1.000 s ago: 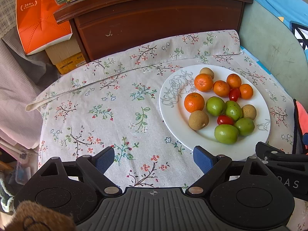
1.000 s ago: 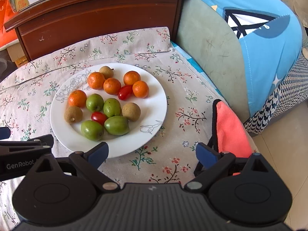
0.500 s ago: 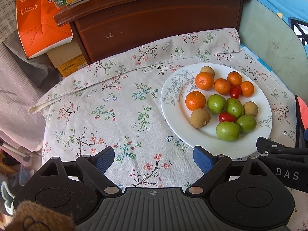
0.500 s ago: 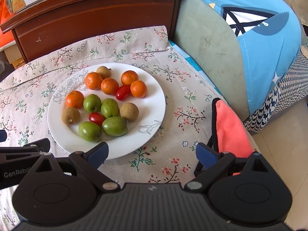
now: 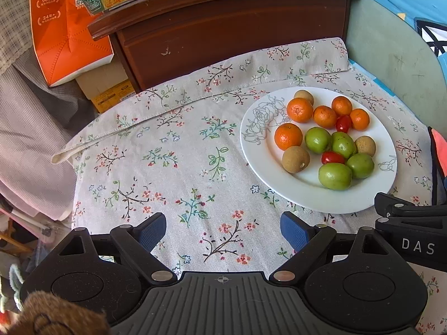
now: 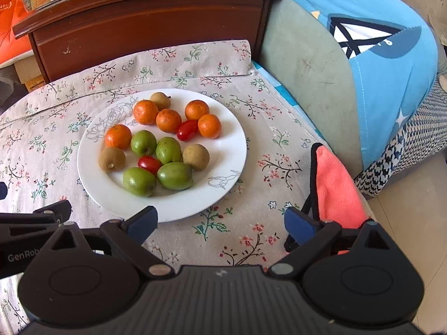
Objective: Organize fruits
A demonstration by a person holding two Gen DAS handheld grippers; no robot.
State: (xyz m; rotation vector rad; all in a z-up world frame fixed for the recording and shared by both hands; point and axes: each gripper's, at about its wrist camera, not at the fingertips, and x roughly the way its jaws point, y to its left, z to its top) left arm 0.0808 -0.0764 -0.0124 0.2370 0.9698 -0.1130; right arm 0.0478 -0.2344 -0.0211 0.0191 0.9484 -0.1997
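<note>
A white plate (image 5: 371, 198) (image 6: 234, 145) rests on a floral tablecloth and carries mixed fruit: several small oranges (image 5: 288, 136) (image 6: 118, 136), several green fruits (image 5: 335, 176) (image 6: 175, 175), brown round fruits (image 5: 295, 159) (image 6: 111, 159) and two red cherry tomatoes (image 5: 332, 157) (image 6: 149, 163). My left gripper (image 5: 223, 230) hovers open over bare cloth, left of and nearer than the plate. My right gripper (image 6: 220, 223) is open too, its left finger at the plate's near rim. Nothing lies between either pair of fingers.
A dark wooden cabinet (image 5: 232, 33) stands behind the table with orange cartons (image 5: 64, 28) at its left. A pink cloth (image 6: 335, 189) hangs at the table's right edge. A blue and green cushion (image 6: 377, 55) rises on the right.
The left wrist view has shifted slightly, with the plate sitting a little higher and further right in frame. Both grippers stay open and the fruit has not moved.
</note>
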